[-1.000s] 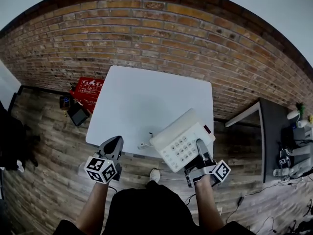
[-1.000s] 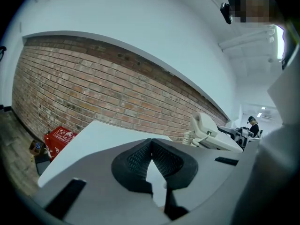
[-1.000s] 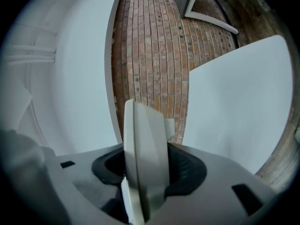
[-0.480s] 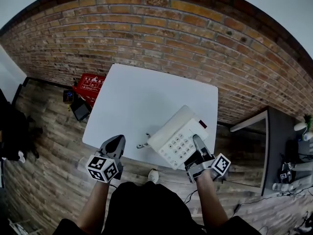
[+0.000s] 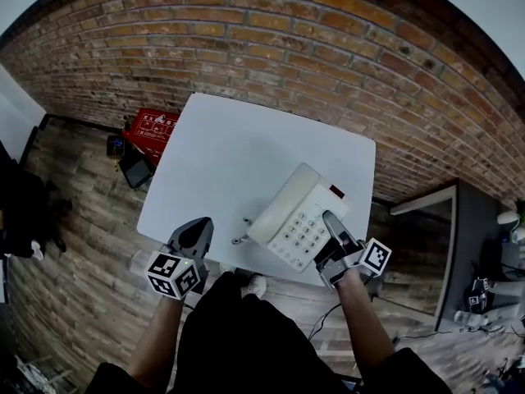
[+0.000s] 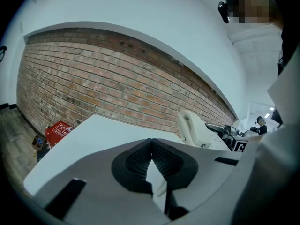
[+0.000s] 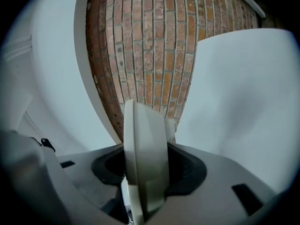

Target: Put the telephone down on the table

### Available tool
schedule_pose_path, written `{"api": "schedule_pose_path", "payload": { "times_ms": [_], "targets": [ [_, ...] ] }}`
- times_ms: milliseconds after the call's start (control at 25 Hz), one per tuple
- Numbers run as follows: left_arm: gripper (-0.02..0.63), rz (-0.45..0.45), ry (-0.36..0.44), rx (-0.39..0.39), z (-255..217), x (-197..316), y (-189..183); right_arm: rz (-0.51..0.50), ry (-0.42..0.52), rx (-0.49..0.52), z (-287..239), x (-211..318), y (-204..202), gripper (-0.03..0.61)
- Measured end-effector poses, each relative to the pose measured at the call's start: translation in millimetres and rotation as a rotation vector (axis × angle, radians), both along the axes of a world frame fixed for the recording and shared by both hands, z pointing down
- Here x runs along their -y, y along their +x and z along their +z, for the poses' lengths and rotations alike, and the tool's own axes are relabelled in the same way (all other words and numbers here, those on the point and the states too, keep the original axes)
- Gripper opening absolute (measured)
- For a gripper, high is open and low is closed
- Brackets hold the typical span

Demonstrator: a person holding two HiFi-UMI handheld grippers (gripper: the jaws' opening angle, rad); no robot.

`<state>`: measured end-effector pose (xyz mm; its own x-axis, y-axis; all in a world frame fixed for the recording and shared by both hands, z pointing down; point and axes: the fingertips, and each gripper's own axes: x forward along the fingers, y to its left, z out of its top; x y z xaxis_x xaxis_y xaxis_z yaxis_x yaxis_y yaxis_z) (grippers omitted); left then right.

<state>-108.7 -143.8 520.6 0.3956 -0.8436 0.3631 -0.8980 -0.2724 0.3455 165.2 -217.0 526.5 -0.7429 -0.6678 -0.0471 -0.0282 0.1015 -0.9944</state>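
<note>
A cream-white desk telephone (image 5: 297,214), handset on its cradle and keypad facing up, is over the near right part of the white table (image 5: 230,162). My right gripper (image 5: 330,220) is shut on its near right edge. In the right gripper view the telephone (image 7: 140,144) stands edge-on between the dark pads. Whether its base touches the table I cannot tell. Its cord end (image 5: 241,239) trails at the table's front edge. My left gripper (image 5: 199,225) hovers at the front left edge with its jaws shut on nothing. The left gripper view shows the telephone (image 6: 193,128) off to the right.
A brick wall (image 5: 271,39) runs behind the table. On the wooden floor to the left stand a red crate (image 5: 152,131) and a dark box (image 5: 135,171). A grey desk (image 5: 472,245) stands at the right. A person's shoe (image 5: 256,286) shows below the table's front edge.
The right gripper has carried the telephone forward, from hanging past the front edge to further over the table. The left gripper has shifted slightly forward at the front edge.
</note>
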Motion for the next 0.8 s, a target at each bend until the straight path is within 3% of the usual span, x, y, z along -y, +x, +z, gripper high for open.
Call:
{"api": "schedule_pose_path", "payload": {
  "times_ms": [280,800],
  "targets": [
    [0.014,0.028,-0.034,-0.008,15,23,-16,-0.093,0.028,-0.035,9,19,-38,0.216],
    [0.014,0.004,-0.07,0.002,32,61,-71,-0.311,0.025,0.015,36,29,-126,0.216]
  ]
}}
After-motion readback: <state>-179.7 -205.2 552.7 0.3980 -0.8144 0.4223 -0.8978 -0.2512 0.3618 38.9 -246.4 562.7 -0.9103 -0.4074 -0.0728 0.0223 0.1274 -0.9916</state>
